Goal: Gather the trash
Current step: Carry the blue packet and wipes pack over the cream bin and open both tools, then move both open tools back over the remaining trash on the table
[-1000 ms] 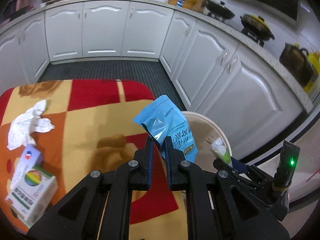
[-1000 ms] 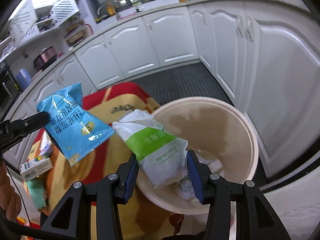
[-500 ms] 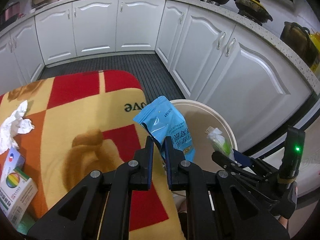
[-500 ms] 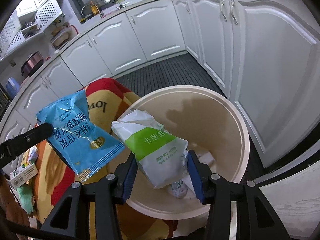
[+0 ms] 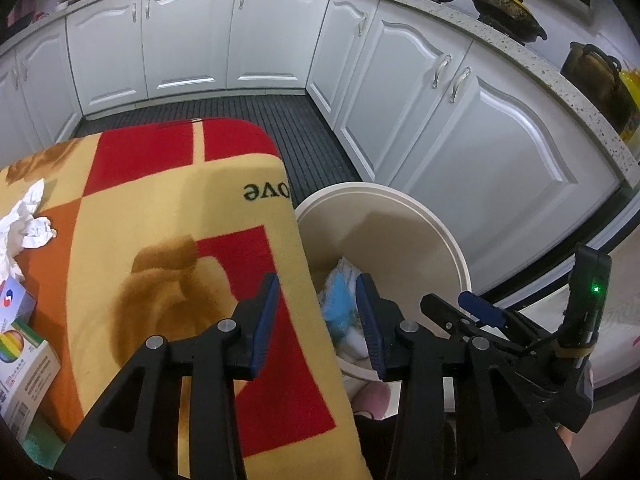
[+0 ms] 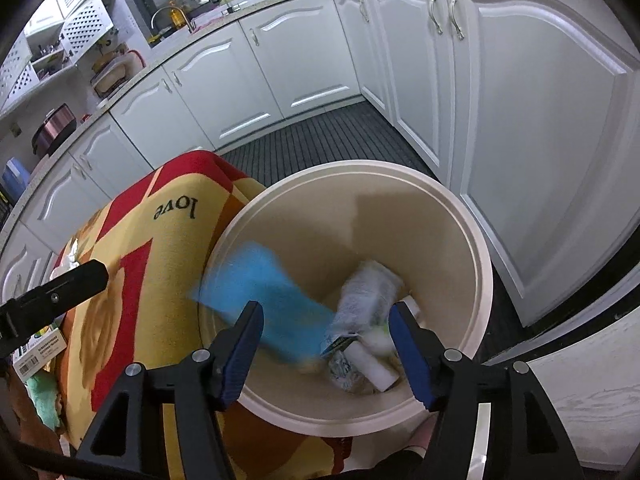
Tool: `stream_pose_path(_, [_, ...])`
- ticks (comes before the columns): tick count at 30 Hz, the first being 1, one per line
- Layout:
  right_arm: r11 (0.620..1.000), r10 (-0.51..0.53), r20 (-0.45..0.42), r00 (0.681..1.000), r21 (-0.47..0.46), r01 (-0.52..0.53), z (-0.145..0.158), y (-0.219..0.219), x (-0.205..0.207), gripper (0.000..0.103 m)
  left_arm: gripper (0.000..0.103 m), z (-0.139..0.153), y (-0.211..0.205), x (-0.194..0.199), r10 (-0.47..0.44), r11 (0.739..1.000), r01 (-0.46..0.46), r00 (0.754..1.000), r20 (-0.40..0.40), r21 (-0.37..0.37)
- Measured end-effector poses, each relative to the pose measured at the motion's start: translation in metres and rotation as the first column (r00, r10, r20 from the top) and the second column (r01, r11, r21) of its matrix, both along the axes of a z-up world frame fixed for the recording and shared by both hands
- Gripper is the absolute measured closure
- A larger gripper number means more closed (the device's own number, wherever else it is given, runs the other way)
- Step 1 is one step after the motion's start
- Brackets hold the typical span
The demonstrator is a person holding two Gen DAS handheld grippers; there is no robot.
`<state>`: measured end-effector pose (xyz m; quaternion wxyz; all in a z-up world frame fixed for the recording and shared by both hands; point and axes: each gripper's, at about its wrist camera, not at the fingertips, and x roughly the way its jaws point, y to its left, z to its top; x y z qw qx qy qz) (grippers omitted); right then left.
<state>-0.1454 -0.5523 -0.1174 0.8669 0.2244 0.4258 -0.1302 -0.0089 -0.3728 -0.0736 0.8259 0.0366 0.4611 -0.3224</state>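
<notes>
From our left wrist view, our left gripper [image 5: 318,316], a second ago pinching the blue packet [image 5: 338,300], gapes above the bin [image 5: 448,236], while our right wrist view shows our right gripper [image 6: 326,344] spread too, blue packet and white-green packet [image 6: 368,292] tumbling in, leaving tissue [image 5: 22,220] and boxes [image 5: 24,356] on the blanket-covered counter [image 5: 160,208].

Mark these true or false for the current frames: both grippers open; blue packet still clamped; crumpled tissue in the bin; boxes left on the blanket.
1. Both the left gripper and right gripper are open. True.
2. The blue foil snack packet is clamped. False: it is blurred, loose inside the round cream plastic bin.
3. The crumpled white tissue is in the bin. False: it lies on the red-and-yellow blanket.
4. A white cardboard box with rainbow print sits on the blanket. True.
</notes>
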Motion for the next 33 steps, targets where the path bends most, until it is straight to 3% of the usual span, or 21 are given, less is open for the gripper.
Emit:
stream_pose_path(14, [0.999, 0.039, 0.013, 0.999, -0.008, -0.039, 0.013, 0.02, -0.002, 0.04, 0.065, 0.013, 0.028, -0.007, 0.041, 0.999, -0.043, 0.998, 0.055, 0.027])
stream_pose_path(27, [0.99, 0.137, 0.037, 0.99, -0.035, -0.135, 0.033, 0.074, 0.012, 0.036, 0.065, 0.026, 0.088, 0.001, 0.122, 0.991, -0.125, 0.991, 0.058, 0.04])
stream_pose_path(33, [0.98, 0.196, 0.036, 0.98, -0.041, -0.194, 0.037, 0.101, 0.026, 0.036, 0.051, 0.037, 0.131, 0.017, 0.178, 0.984, -0.179, 0.983, 0.043, 0.017])
